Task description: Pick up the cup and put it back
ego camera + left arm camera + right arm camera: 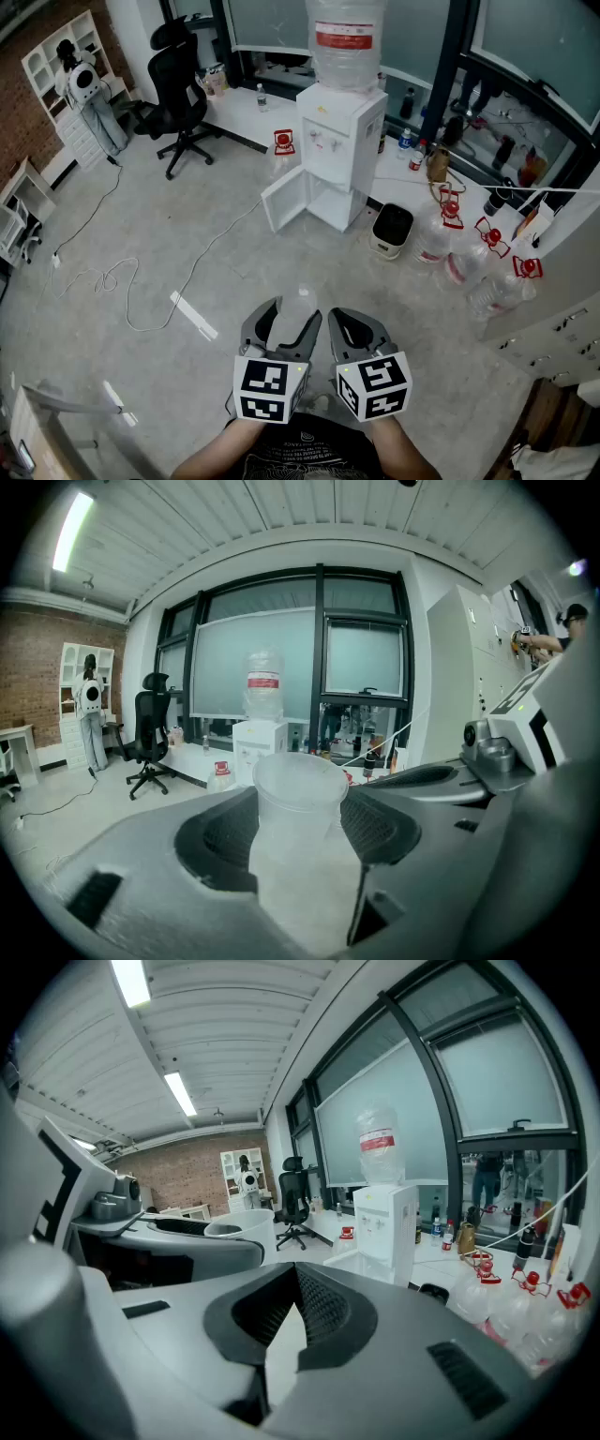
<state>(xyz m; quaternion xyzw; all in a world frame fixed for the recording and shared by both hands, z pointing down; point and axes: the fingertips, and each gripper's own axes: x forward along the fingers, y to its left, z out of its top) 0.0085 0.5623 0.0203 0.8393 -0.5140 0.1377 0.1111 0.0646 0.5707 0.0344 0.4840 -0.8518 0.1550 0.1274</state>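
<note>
1. Pale grey floor (178,234) spreads under the person, whose forearms enter at the bottom edge of the head view.
2. Nearest are the two grippers, held side by side and just apart, each with its marker cube facing the head camera.
3. The left gripper (289,323) is clamped on the cup (298,302). Its jaws stand wide, with a pad against each side of the cup. The cup is translucent plastic. It stands upright with its rim above the pads, carried in the air over the floor.
4. The right gripper (354,323) has its jaws drawn together with the tips meeting. Nothing sits between them.
5. Beyond the grippers a short white strip (192,315) lies on the floor. A white cable (122,281) loops off to the left.
6. Farther on stands a white water dispenser (339,141) with its lower door (286,199) swung open. A large bottle (347,42) with a red label is upended on top.
7. Just right of the dispenser sits a small white bin (391,230) with a black top. Past it are clear water jugs (450,239) with red handles.
8. At the far left, a black office chair (183,98) stands near the windows.
</note>
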